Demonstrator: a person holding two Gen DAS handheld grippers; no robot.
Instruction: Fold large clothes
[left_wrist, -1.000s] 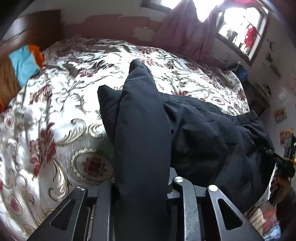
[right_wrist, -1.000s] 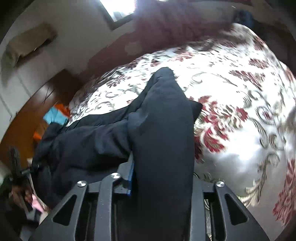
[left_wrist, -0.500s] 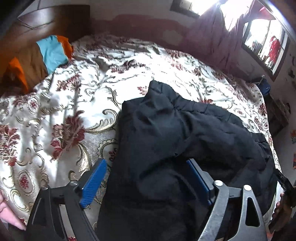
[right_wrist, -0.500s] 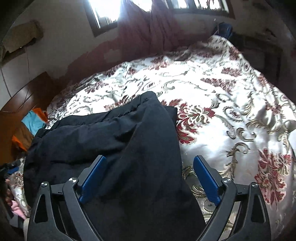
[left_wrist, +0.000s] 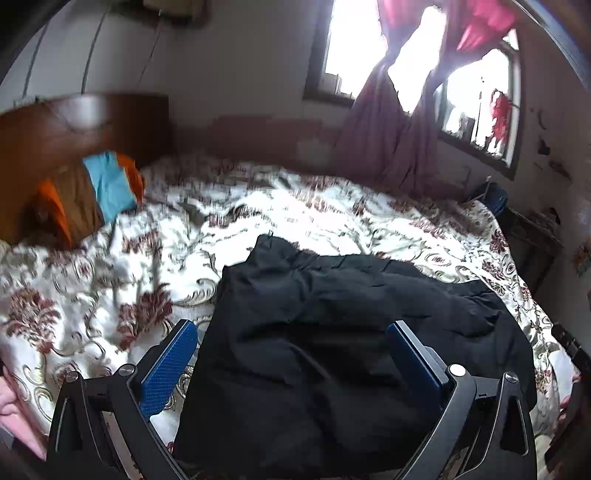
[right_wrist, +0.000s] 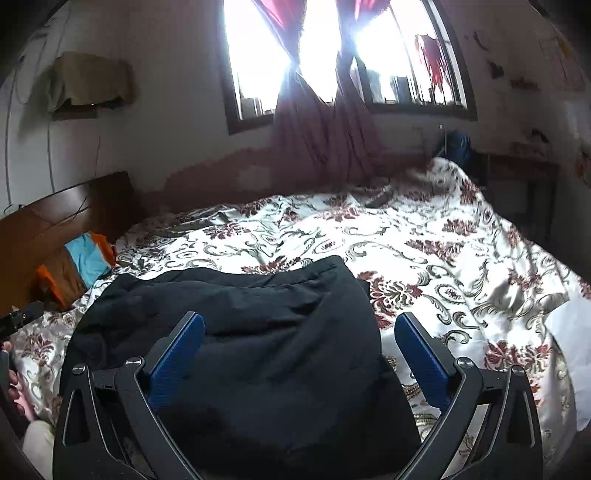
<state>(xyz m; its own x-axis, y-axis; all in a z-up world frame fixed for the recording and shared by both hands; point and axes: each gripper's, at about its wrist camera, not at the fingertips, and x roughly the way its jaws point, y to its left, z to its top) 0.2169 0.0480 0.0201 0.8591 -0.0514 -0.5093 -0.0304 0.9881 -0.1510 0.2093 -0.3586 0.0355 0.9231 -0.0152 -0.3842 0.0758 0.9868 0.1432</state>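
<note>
While the black garment (left_wrist: 332, 332) lies bunched on the floral bedspread (left_wrist: 92, 295), near the bed's front edge, the left hand-held gripper (left_wrist: 291, 354) hangs just above its nearer end, its jaws opening wide with the cloth seen between the blue pads (left_wrist: 166, 365) but untouched by them. The right hand-held gripper (right_wrist: 299, 354) is likewise over the garment (right_wrist: 240, 332), jaws opening, pads clear of the cloth. One garment is on the bedspread (right_wrist: 443, 258). Two hand-held grippers are in view, each with two blue pads. Away from the garment, against the wooden headboard (left_wrist: 74, 125), rests one pile of orange, brown and blue cloth (left_wrist: 92, 195).
</note>
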